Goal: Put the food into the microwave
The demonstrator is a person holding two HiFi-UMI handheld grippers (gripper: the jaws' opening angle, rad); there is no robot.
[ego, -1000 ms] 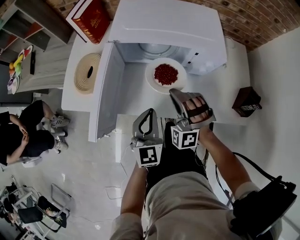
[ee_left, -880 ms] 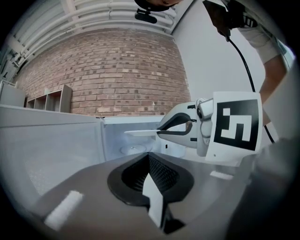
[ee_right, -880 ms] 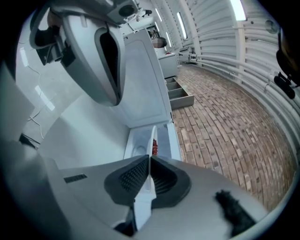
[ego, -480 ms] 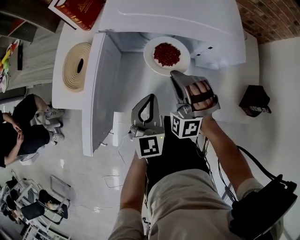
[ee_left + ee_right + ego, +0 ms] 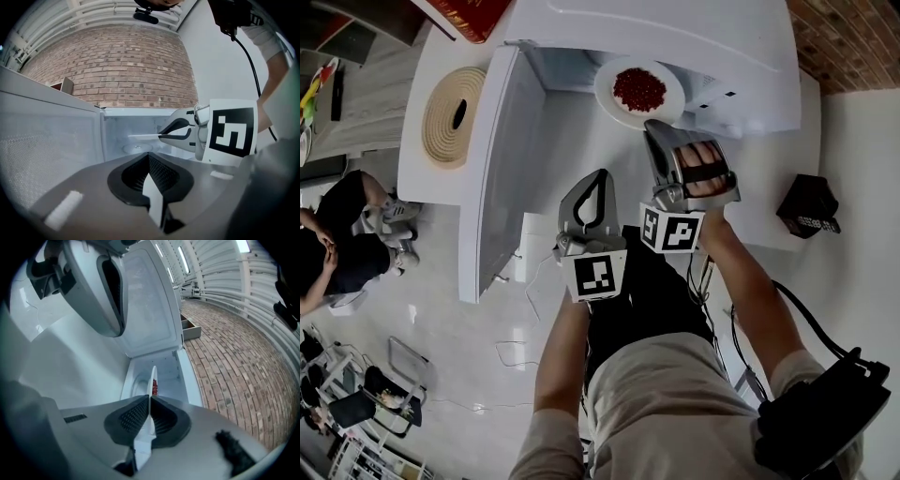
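Note:
A white plate point(image 5: 661, 101) of red food point(image 5: 639, 87) hangs level at the mouth of the open white microwave point(image 5: 656, 37). My right gripper point(image 5: 654, 127) is shut on the plate's near rim. In the right gripper view the plate point(image 5: 153, 377) shows edge-on between the jaws, with the red food point(image 5: 154, 388) on it and the microwave cavity point(image 5: 164, 366) behind. My left gripper point(image 5: 598, 176) stays back near the body, shut with nothing in it. From the left gripper view I see the plate point(image 5: 143, 136), the right gripper point(image 5: 161, 136) and the glass turntable point(image 5: 133, 149) inside.
The microwave door point(image 5: 492, 169) swings out to the left, towards me. A round woven mat point(image 5: 450, 117) and a red box point(image 5: 473, 11) lie on the white counter at the left. A dark object point(image 5: 809, 214) sits at the right. A person point(image 5: 337, 244) sits on the floor at the left.
My right gripper has carried the plate forward, from in front of the microwave to its opening. The left gripper has kept its place near the body.

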